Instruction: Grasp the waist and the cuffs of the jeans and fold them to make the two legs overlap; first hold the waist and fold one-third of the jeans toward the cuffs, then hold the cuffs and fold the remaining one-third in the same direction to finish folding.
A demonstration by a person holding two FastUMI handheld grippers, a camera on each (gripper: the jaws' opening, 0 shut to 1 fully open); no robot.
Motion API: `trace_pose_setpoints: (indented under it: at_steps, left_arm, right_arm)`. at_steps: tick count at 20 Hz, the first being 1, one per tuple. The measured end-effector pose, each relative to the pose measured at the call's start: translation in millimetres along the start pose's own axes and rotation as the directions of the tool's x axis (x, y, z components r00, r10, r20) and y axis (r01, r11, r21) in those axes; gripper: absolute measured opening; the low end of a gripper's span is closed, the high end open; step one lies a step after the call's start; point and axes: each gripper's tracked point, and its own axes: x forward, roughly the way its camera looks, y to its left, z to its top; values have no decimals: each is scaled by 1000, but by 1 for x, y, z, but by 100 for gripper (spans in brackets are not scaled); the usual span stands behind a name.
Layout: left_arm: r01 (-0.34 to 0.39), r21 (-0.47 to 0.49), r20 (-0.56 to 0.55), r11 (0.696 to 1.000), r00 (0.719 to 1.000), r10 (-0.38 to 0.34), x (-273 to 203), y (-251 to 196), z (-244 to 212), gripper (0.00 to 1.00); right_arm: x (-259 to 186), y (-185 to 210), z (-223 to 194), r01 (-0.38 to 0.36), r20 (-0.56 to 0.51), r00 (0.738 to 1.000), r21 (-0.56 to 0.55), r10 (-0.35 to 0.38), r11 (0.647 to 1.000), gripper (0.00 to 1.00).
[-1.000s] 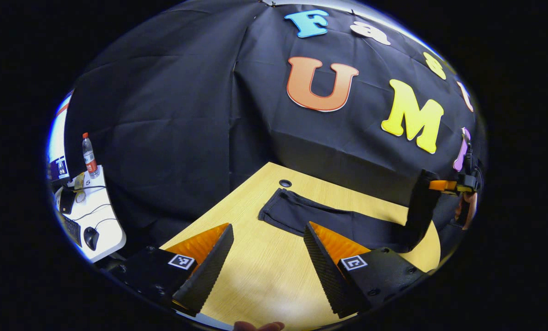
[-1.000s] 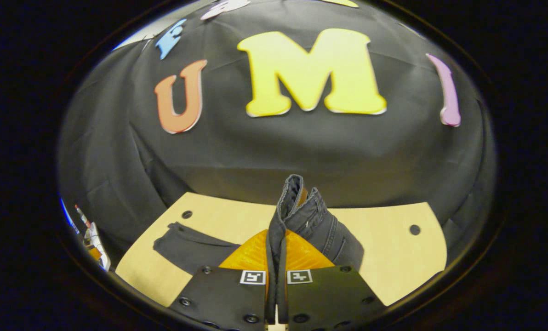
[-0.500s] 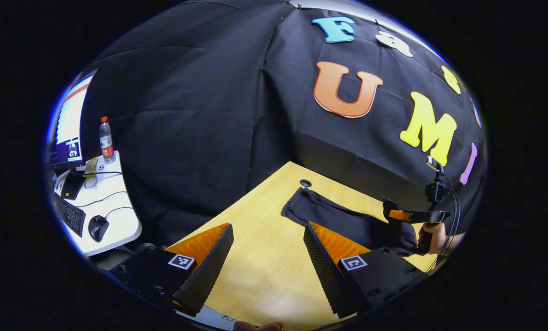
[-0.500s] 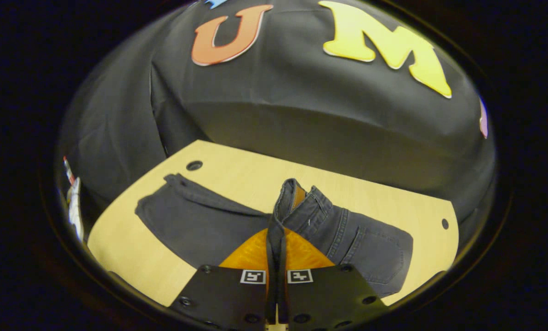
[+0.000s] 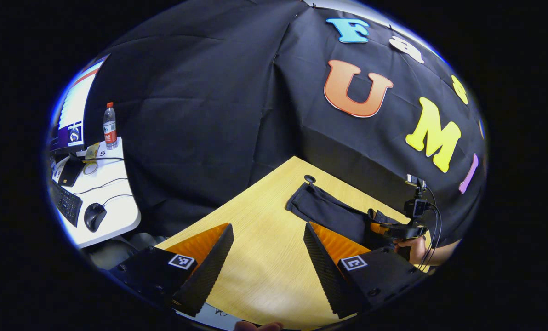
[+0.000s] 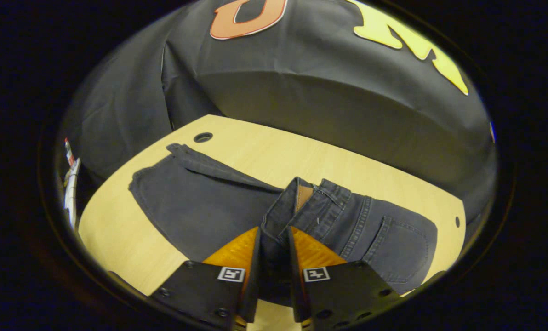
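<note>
Change: right hand-held gripper has lowered the jeans waist onto the legs; its fingers now part slightly, cloth between.
Left hand-held gripper: wide, empty, above counter.
Writing: none legible.

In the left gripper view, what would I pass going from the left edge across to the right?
Keyboard → computer mouse → water bottle → the left gripper over the wooden table → jeans → the right gripper with the hand holding it.
</note>
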Motion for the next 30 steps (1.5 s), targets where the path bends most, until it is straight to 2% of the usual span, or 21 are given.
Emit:
trace_pose_setpoints:
  at_steps: [4,8,10,13,14,15,17,18,19,20,22,24,25,27,28,29,30]
  left_arm:
    - [16,15,11,1000,1000,-17,10,0,9,99]
    - [36,109,106,993,993,-48,34,-9,40,99]
    - [67,105,114,992,990,-79,50,-22,47,99]
    - [132,31,130,991,982,-135,79,-47,50,99]
    - [154,18,143,988,978,-155,91,-53,51,99]
    - [172,-1,140,985,975,-170,104,-58,49,99]
    - [223,-106,94,969,972,-214,134,-71,36,100]
    - [230,-186,52,955,973,-225,149,-76,24,99]
    - [221,-269,10,937,974,-227,164,-75,12,99]
    - [206,-346,-39,915,972,-234,179,-74,0,99]
    - [205,-501,-84,841,956,-282,201,-78,-16,99]
    - [188,-661,-94,726,939,-330,221,-82,-23,99]
    - [167,-730,-99,663,934,-344,230,-83,-25,99]
    - [120,-826,-100,551,931,-351,247,-80,-31,98]
    - [105,-845,-102,525,931,-350,247,-75,-32,98]
    - [91,-845,-112,527,933,-341,251,-72,-34,98]
    - [75,-836,-132,544,934,-331,256,-68,-38,98]
  right_arm:
    - [-29,-6,10,-26,42,999,5,26,1000,85]
    - [-97,-32,32,-50,123,991,54,43,997,87]
    - [-133,-50,40,-35,163,986,67,24,997,91]
    - [-195,-72,41,-28,199,980,118,4,993,92]
    - [-213,-82,38,-13,204,979,113,-11,994,94]
    - [-228,-98,31,24,195,980,100,-44,995,92]
    - [-257,-127,22,67,190,978,118,-89,991,95]
    - [-269,-143,16,95,180,976,135,-119,986,92]
    - [-282,-160,9,123,173,974,149,-148,981,97]
    - [-294,-178,4,157,170,968,161,-184,974,92]
    - [-312,-208,-12,226,149,955,184,-255,957,95]
    - [-322,-227,-31,266,114,949,222,-296,938,97]
    - [-329,-233,-40,277,96,947,244,-308,929,95]
    - [-328,-237,-55,285,66,946,291,-317,913,93]
    - [-329,-240,-58,291,56,945,312,-323,904,93]
    - [-330,-244,-62,298,50,942,327,-331,897,93]
    - [-331,-248,-64,309,43,939,334,-342,890,92]
